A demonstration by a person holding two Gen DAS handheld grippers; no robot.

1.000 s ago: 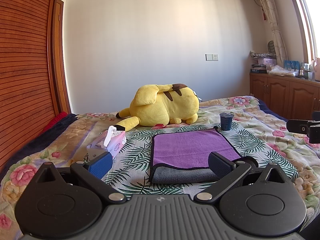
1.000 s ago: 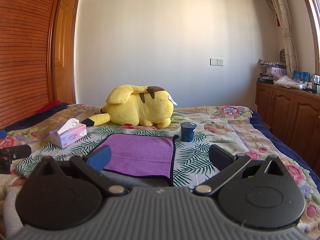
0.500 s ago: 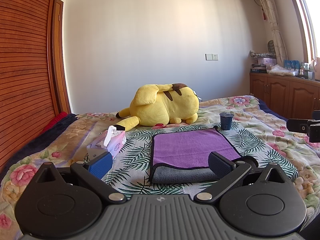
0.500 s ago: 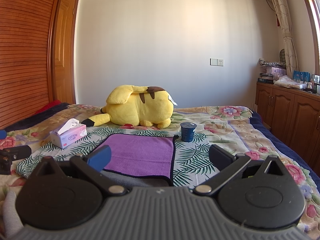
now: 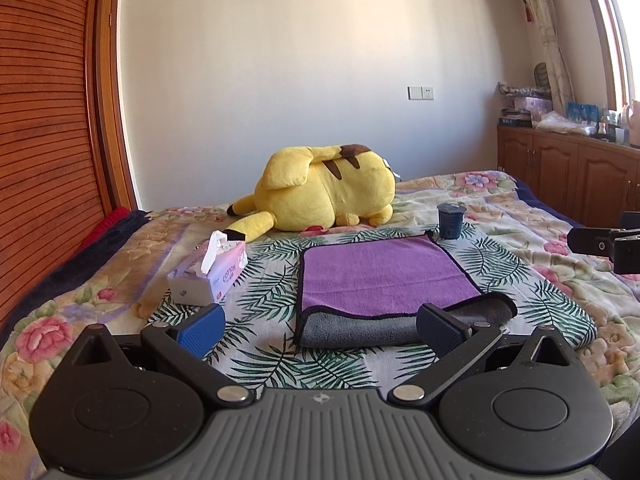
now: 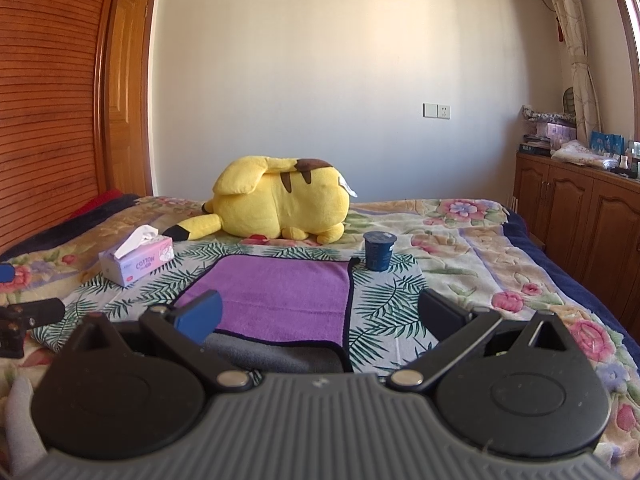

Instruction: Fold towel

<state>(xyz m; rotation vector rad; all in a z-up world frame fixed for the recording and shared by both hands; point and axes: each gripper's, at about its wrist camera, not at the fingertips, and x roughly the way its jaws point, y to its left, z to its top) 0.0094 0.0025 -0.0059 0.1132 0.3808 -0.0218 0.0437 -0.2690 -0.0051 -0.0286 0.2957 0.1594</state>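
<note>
Left gripper (image 5: 320,326) held wide apart, nothing between its blue-padded fingers (image 5: 200,329), hovering low over the near edge of the bed (image 5: 560,292) and pointed level toward the far wall. Right gripper (image 6: 320,316) likewise spread wide and empty, also low at the near edge, aimed the same way; seen from the left wrist camera as a black fingertip poking in at the right side, well apart from the cloth. Towel (image 5: 380,276) lay folded flat on the palm-leaf sheet (image 5: 272,280) in the middle of the bed, purple face up, its gray underside showing as a doubled band along the near edge and curling out at the near right corner. Untouched by either claw; whether the left claw's right finger brushed that gray corner could not be told. Yellow plush toy (image 5: 324,192) sprawled toward the far edge of the bed, behind the towel. Small dark blue cup (image 5: 451,221) upright just beyond the towel's far right corner. Pink tissue box (image 5: 208,274) near the bed's left side, one sheet sticking up. Wooden cabinets (image 6: 580,216) along the right wall.
</note>
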